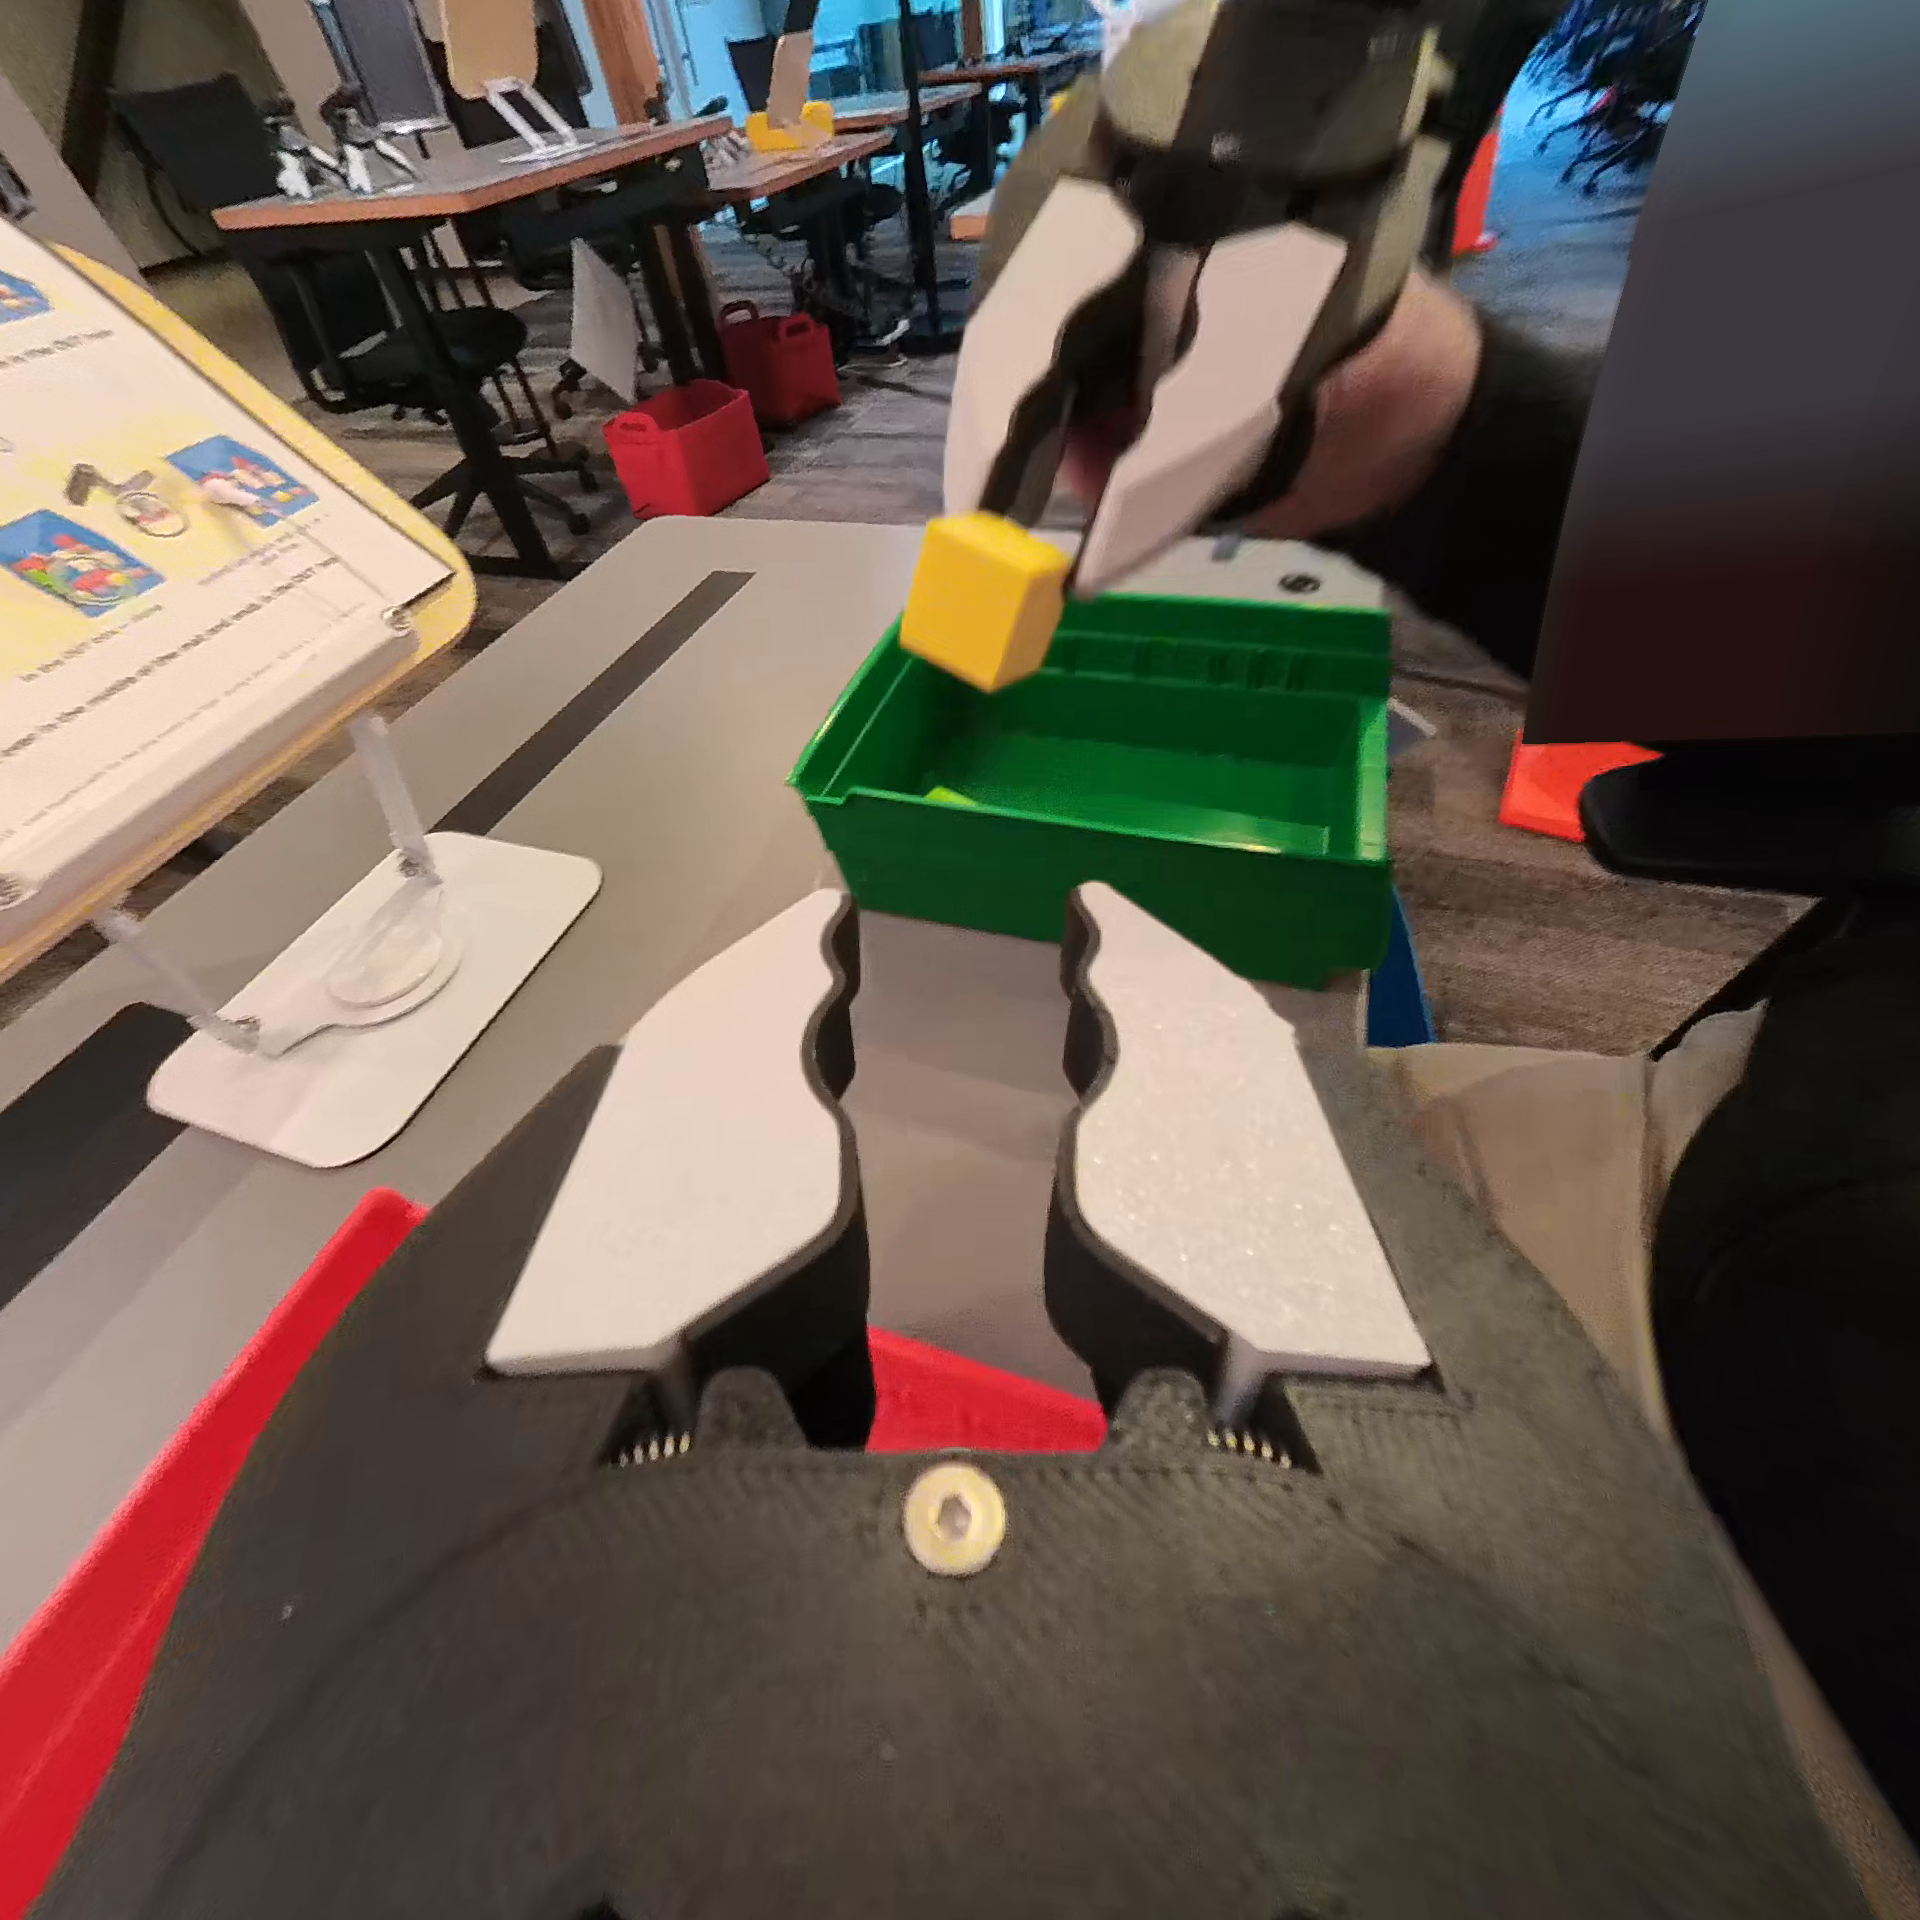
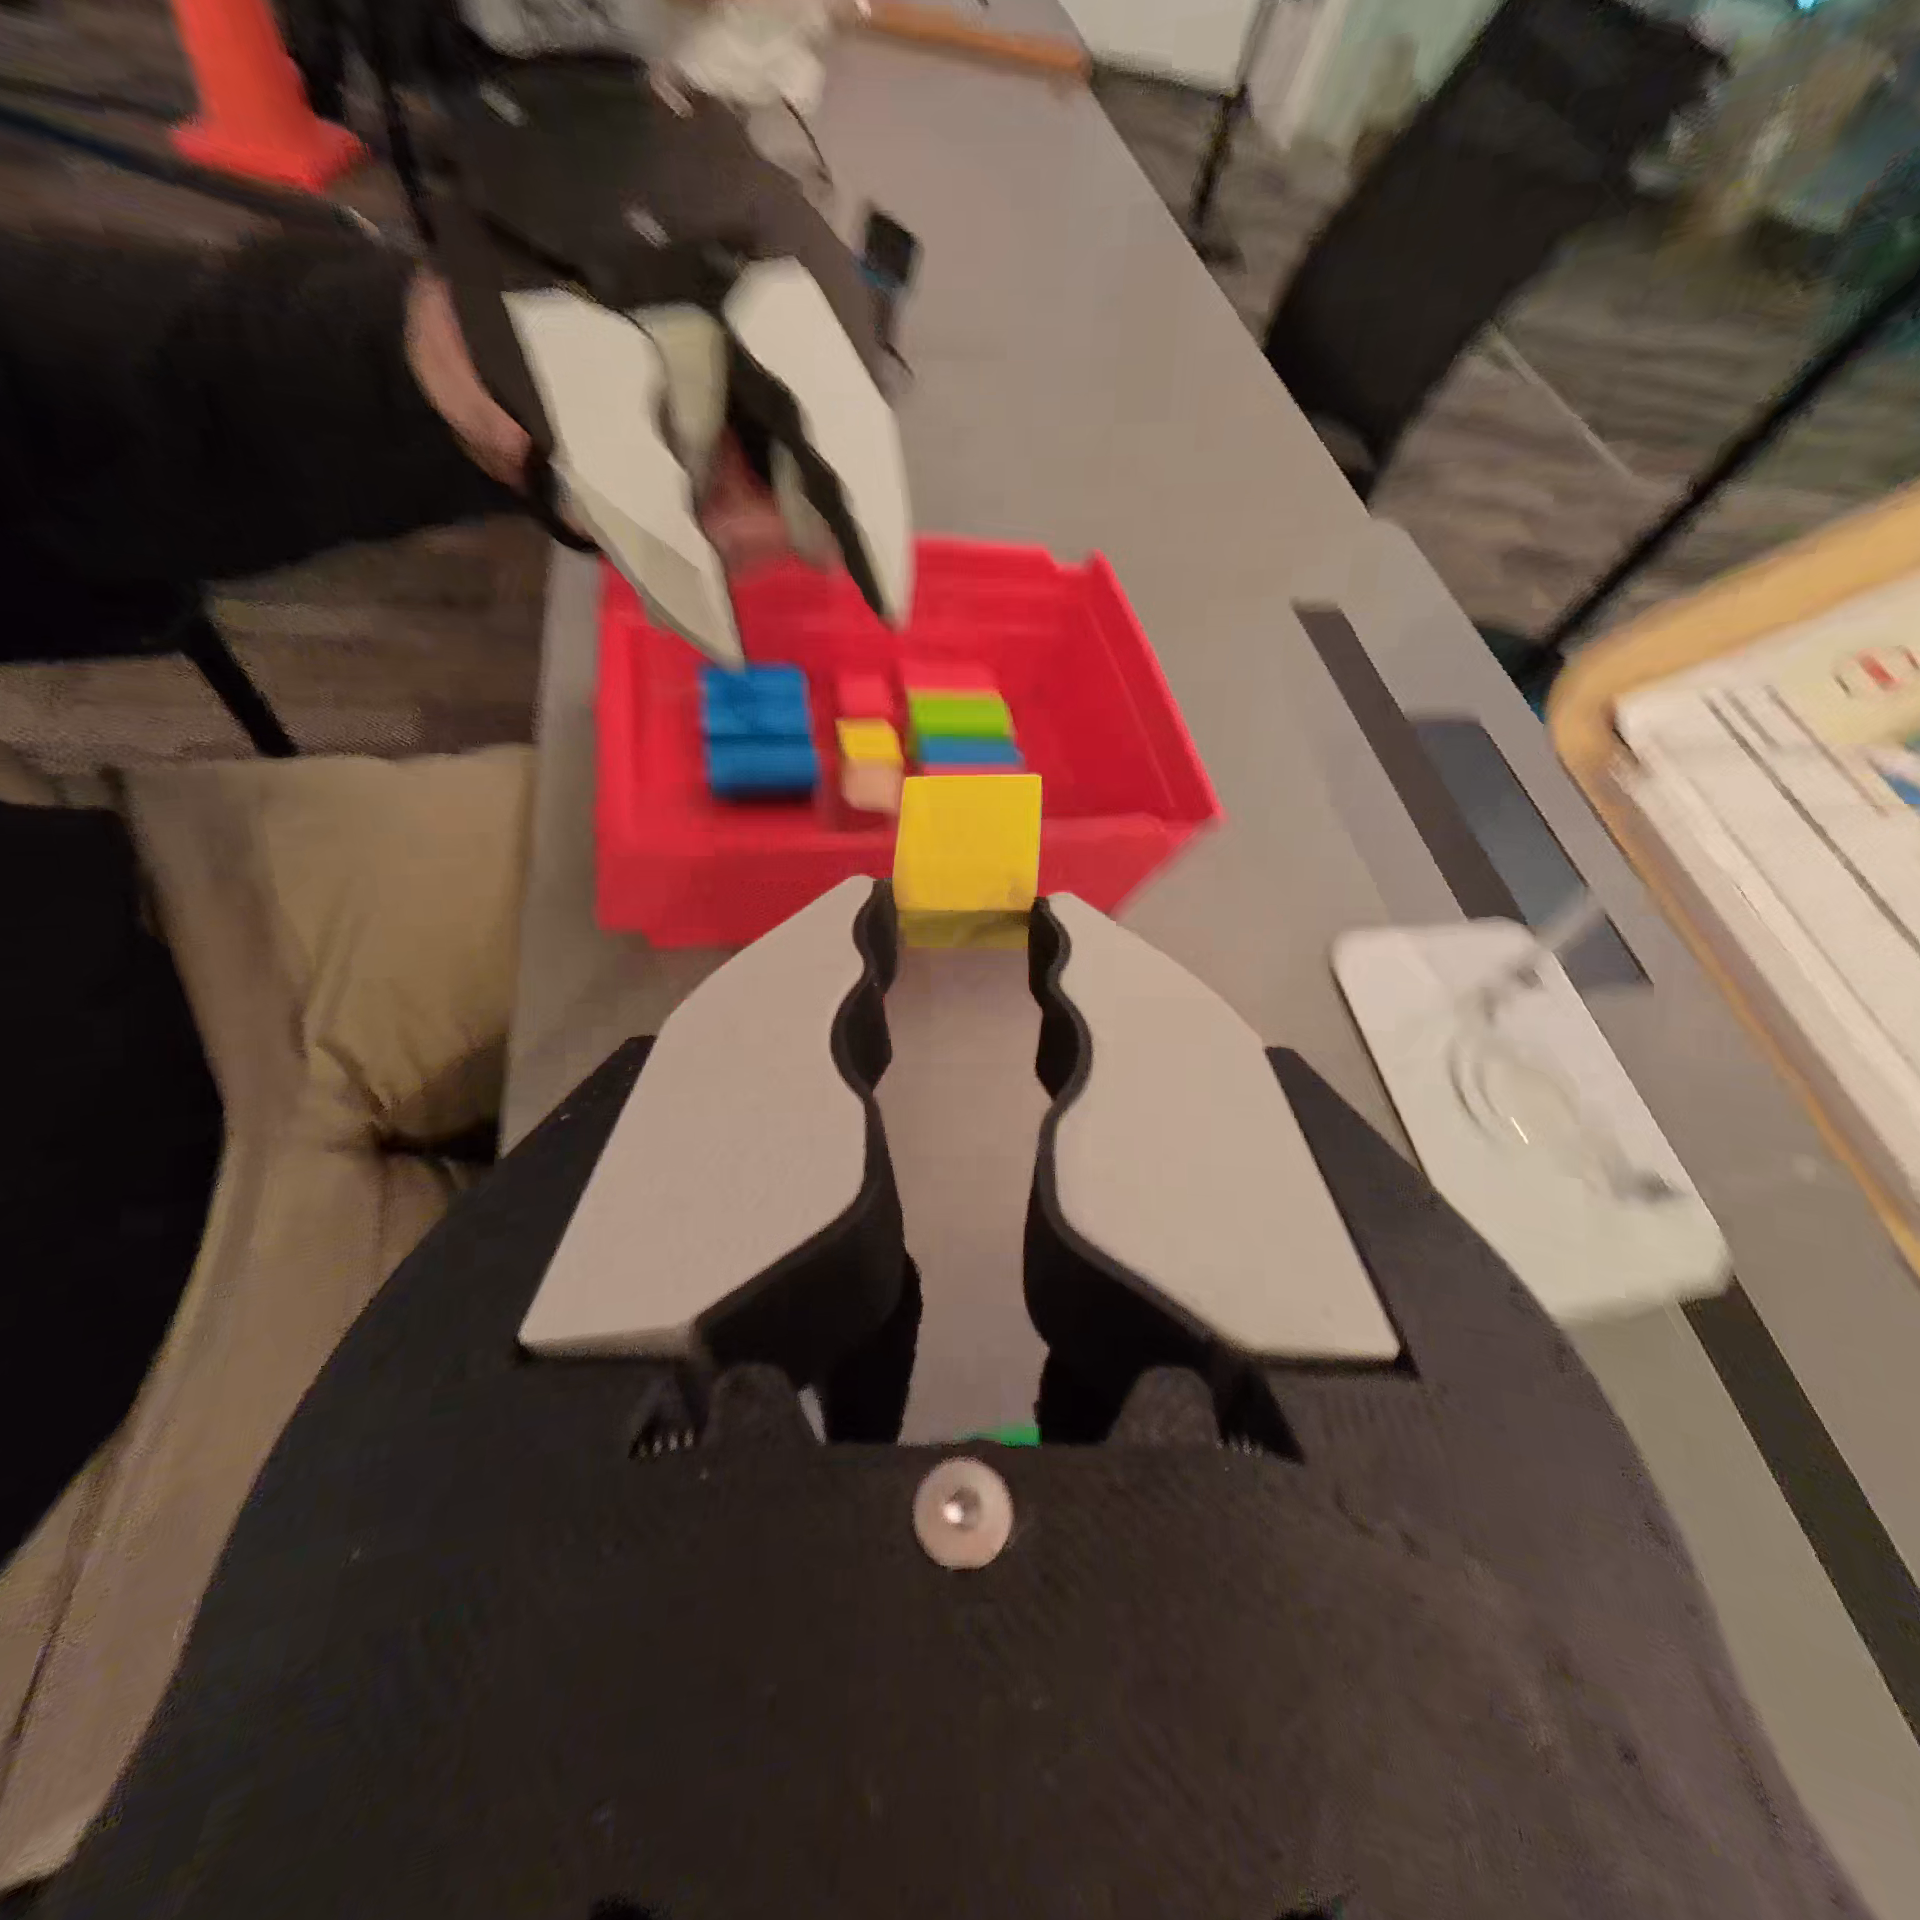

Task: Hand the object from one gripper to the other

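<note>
A yellow cube (image 2: 966, 844) is pinched between the tips of my right gripper (image 2: 961, 914). In the left wrist view the same cube (image 1: 985, 601) hangs from the right gripper (image 1: 1039, 551) above the near left corner of a green bin (image 1: 1101, 831). My left gripper (image 1: 961, 925) is open and empty, low over the grey table and short of the green bin. In the right wrist view the left gripper (image 2: 810, 634) hovers open over a red bin (image 2: 1122, 727) that holds several coloured blocks (image 2: 756, 727).
A sheet of pictures on a yellow-edged board (image 1: 156, 499) stands on a white base (image 1: 384, 997) at the table's left. The red bin's edge (image 1: 156, 1475) lies under my left gripper. An orange cone (image 2: 260, 94) and a person's dark sleeve (image 2: 187, 416) are beyond. The left gripper's tips are roughly 9 cm from the right gripper's.
</note>
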